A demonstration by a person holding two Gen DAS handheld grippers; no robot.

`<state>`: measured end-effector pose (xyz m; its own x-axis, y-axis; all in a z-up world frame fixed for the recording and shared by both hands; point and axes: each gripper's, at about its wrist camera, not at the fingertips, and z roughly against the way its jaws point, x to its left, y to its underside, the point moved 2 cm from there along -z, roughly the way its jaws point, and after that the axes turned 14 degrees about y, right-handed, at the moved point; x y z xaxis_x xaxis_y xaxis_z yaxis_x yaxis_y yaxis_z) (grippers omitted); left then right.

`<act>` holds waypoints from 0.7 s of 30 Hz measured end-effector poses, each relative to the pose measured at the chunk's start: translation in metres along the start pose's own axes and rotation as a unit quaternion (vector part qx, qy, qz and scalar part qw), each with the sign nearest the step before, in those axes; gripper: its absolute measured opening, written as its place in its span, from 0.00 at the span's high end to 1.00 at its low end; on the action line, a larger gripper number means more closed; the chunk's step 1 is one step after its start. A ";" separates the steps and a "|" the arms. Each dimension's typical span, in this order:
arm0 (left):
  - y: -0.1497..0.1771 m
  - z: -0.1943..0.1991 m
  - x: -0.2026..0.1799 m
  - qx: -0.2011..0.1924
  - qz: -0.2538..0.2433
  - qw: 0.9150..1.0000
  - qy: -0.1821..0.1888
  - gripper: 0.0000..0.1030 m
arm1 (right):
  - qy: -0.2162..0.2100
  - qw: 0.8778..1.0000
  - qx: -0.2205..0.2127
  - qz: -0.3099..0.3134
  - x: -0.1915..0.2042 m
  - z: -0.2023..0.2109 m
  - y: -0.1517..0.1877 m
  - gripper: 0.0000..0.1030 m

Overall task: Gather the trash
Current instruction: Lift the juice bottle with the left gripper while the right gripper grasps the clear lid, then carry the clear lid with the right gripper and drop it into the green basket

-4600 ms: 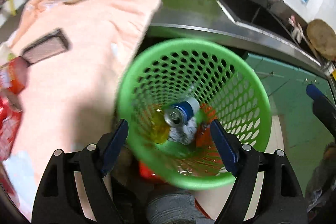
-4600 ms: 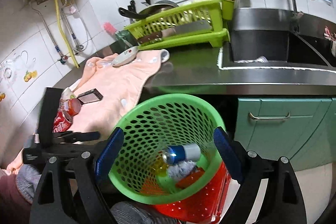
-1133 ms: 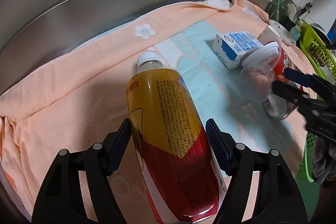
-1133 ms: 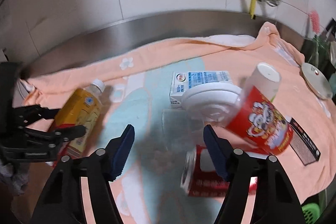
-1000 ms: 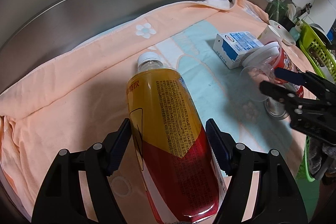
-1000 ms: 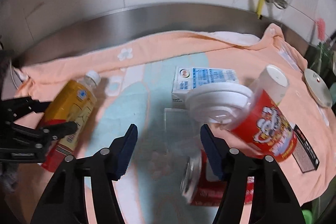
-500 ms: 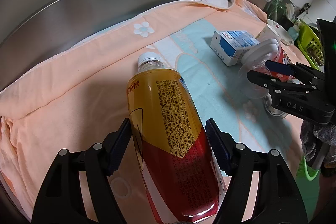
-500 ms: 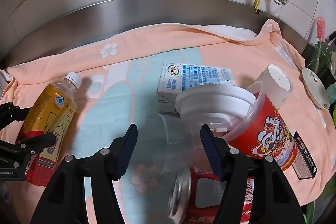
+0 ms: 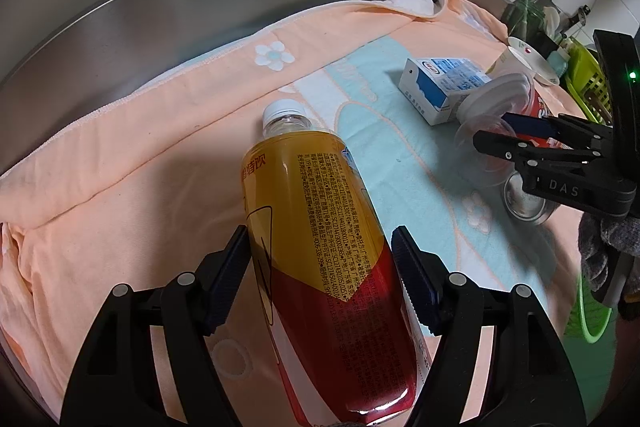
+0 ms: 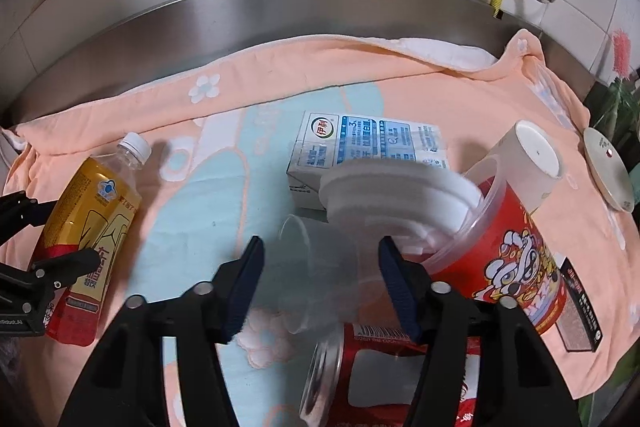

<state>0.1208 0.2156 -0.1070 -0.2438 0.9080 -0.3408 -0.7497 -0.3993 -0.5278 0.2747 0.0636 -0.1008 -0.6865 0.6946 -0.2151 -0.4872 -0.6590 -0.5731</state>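
My left gripper (image 9: 320, 259) stands open, its fingers (image 9: 226, 277) on either side of the lying tea bottle (image 9: 320, 251), not pressing it. My right gripper (image 10: 320, 279) is open too, a clear plastic cup (image 10: 320, 259) on its side between the fingers (image 10: 244, 283). Just beyond them lie a milk carton (image 10: 360, 147) and a red tub (image 10: 508, 251); a red can (image 10: 360, 375) sits under them, all on the peach towel (image 10: 280, 83).

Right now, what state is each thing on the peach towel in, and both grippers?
Yellow-and-red drink bottle: lying, capped.
Clear plastic cup: on its side.
Red soda can: lying.
Blue-and-white milk carton: lying flat.
Left gripper: open, astride bottle.
Right gripper: open, astride cup.
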 end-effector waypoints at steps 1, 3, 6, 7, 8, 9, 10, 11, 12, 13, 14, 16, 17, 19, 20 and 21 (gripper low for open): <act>0.000 0.000 0.000 0.000 0.001 1.000 0.000 0.32 | 0.003 1.000 -0.001 0.001 0.000 0.001 0.000 0.55; 0.000 0.000 0.000 0.000 0.002 1.000 0.000 0.32 | 0.003 1.000 -0.002 0.002 0.000 0.002 0.001 0.58; 0.000 0.000 0.000 0.000 0.000 1.000 0.001 0.32 | 0.009 1.000 0.000 0.007 -0.001 0.002 0.002 0.58; 0.000 0.001 0.000 0.000 0.000 1.000 0.001 0.32 | 0.010 1.000 0.001 0.006 -0.002 0.003 0.002 0.58; 0.000 0.001 0.000 0.000 0.001 1.000 0.001 0.32 | 0.008 1.000 0.000 0.003 -0.003 0.004 0.002 0.57; 0.001 0.001 -0.001 0.000 0.000 1.000 0.001 0.32 | 0.001 1.000 0.004 0.004 -0.004 0.003 0.003 0.51; 0.001 0.001 -0.001 0.000 0.000 1.000 0.000 0.32 | 0.001 1.000 0.007 0.005 -0.004 0.003 0.003 0.48; 0.001 0.001 -0.001 0.000 0.000 1.000 0.000 0.32 | 0.009 1.000 0.006 0.008 -0.005 0.003 0.003 0.47; 0.000 0.001 0.000 -0.001 0.001 1.000 0.000 0.32 | 0.009 1.000 0.008 0.011 -0.006 0.003 0.004 0.47; 0.000 0.001 -0.001 -0.001 0.002 1.000 0.000 0.32 | 0.006 1.000 0.010 0.011 -0.006 0.003 0.004 0.47; 0.000 0.001 -0.001 -0.001 0.002 1.000 0.000 0.32 | 0.007 1.000 0.011 0.012 -0.007 0.002 0.004 0.47; 0.001 0.000 -0.002 -0.001 0.002 1.000 0.000 0.32 | 0.003 1.000 0.016 0.012 -0.009 0.000 0.004 0.47; 0.001 0.001 -0.002 -0.001 0.002 1.000 0.000 0.32 | -0.001 1.000 0.022 0.010 -0.009 -0.003 0.003 0.47; 0.001 0.001 -0.002 -0.001 0.000 1.000 0.000 0.32 | -0.006 0.999 0.031 0.010 -0.009 -0.007 0.002 0.47; 0.001 0.001 -0.002 -0.001 0.001 1.000 0.001 0.32 | -0.008 0.999 0.038 0.013 -0.008 -0.010 0.001 0.47; 0.001 0.001 -0.002 -0.001 0.002 1.000 0.002 0.32 | -0.007 0.999 0.041 0.016 -0.007 -0.011 0.001 0.47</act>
<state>0.1196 0.2137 -0.1062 -0.2442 0.9063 -0.3449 -0.7474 -0.4026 -0.5286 0.2853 0.0616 -0.1086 -0.7097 0.6689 -0.2213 -0.5063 -0.7026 -0.5000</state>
